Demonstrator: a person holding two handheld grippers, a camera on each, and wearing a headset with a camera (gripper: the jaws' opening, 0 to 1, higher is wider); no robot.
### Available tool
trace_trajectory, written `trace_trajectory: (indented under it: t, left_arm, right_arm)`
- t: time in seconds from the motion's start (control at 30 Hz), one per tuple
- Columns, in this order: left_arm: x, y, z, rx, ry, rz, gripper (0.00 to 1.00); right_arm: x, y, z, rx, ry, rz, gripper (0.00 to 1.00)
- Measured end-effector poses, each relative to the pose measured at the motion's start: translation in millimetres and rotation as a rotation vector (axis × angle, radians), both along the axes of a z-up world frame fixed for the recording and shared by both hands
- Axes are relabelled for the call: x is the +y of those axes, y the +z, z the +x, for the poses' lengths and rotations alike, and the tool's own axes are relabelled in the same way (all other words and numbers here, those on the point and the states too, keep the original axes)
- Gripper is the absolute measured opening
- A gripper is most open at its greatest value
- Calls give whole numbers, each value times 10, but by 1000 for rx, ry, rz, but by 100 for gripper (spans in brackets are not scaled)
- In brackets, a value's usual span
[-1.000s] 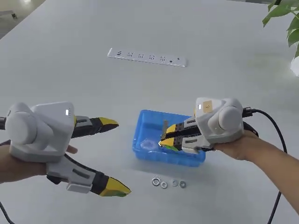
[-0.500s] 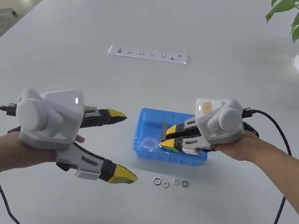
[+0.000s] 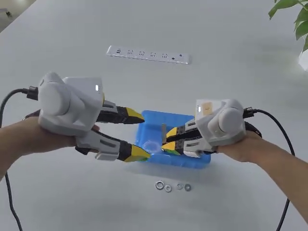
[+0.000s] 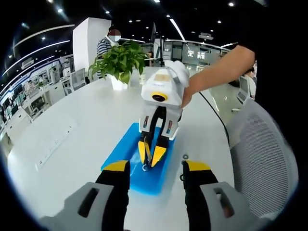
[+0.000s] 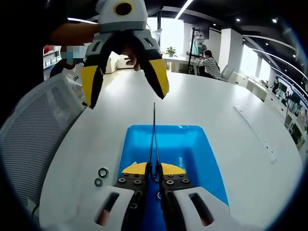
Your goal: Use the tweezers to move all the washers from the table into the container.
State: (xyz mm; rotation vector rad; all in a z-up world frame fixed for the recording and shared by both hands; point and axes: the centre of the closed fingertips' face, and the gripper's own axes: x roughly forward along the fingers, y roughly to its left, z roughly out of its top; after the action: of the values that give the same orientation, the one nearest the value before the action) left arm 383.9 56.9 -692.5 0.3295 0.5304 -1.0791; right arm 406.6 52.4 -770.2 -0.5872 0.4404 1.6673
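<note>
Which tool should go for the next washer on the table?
Right. The right tool is shut on the tweezers above the container, near the washers; the left tool is open and empty.

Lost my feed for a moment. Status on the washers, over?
Right gripper shut on tweezers, over container. Left gripper open, close by at container's edge. Four washers on table, beside container.
</note>
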Motion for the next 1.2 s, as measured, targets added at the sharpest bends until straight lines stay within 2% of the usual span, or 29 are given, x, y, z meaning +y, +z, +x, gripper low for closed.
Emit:
trace_trajectory:
  t: [0.3,0.5,0.6,0.83,1.2]
  left_arm:
    - [-156,29,160,-20,-58,12,29]
    - [-237,14,259,-36,-104,45,21]
    - [-281,18,272,-31,-123,40,17]
    - [-321,-43,247,-8,-166,59,8]
    - [-375,-32,264,-20,-190,49,6]
  right_arm:
    - [-6,-5,5,-4,2,-1,9]
    - [-12,-9,5,-8,5,-3,9]
    - [-18,-10,3,-11,6,-5,9]
    - [-35,-14,4,-15,8,-10,9]
    - [-46,-22,9,-14,9,-14,9]
